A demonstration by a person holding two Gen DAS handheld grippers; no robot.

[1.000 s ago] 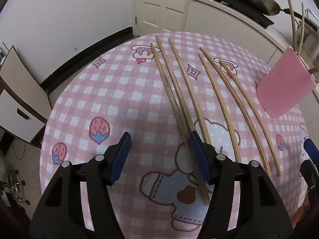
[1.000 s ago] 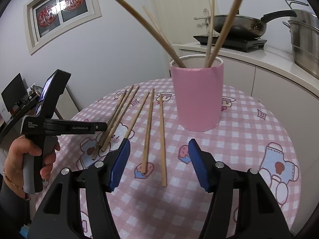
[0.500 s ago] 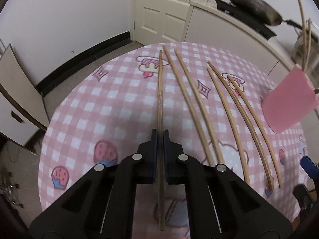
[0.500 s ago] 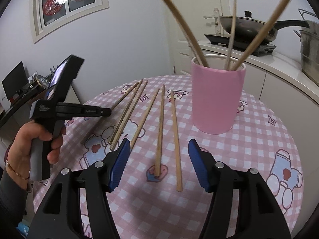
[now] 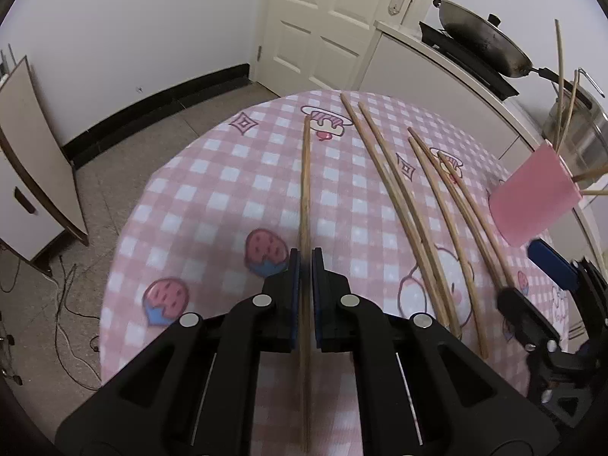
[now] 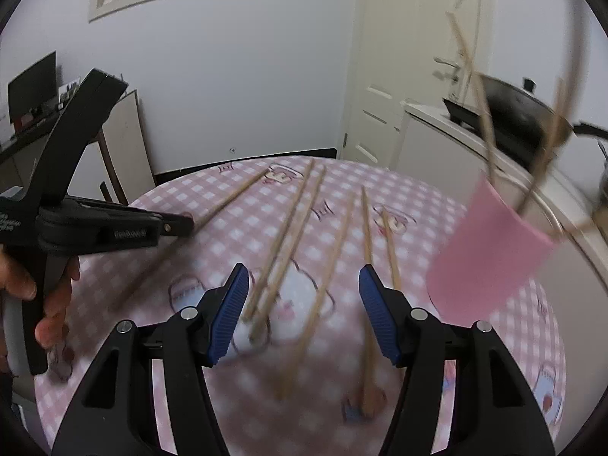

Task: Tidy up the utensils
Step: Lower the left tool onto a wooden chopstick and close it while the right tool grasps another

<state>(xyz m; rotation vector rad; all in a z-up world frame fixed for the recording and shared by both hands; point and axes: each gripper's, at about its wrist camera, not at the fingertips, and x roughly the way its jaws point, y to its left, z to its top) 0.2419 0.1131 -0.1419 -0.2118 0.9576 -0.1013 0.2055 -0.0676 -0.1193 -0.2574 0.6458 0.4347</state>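
My left gripper (image 5: pixel 305 256) is shut on one long wooden chopstick (image 5: pixel 305 190) and holds it just above the pink checked tablecloth (image 5: pixel 212 197). Several more chopsticks (image 5: pixel 399 197) lie side by side on the cloth to its right. A pink cup (image 5: pixel 535 199) with several chopsticks in it stands at the far right. My right gripper (image 6: pixel 304 296) is open and empty above the loose chopsticks (image 6: pixel 288 243). In the right wrist view the left gripper (image 6: pixel 182 224) holds its chopstick (image 6: pixel 231 201) at the left, and the pink cup (image 6: pixel 490 254) is at the right, blurred.
A white counter (image 5: pixel 437 72) with a black wok (image 5: pixel 482 38) and a steel pot (image 5: pixel 577 129) runs behind the table. A white door (image 5: pixel 326 22) is at the back. A cabinet (image 5: pixel 26 174) and floor cables (image 5: pixel 72 304) lie to the left.
My left gripper closed on the leftmost chopstick and lifted it leftwards, away from the others. My right gripper swung left, so the pink cup now sits at its right.
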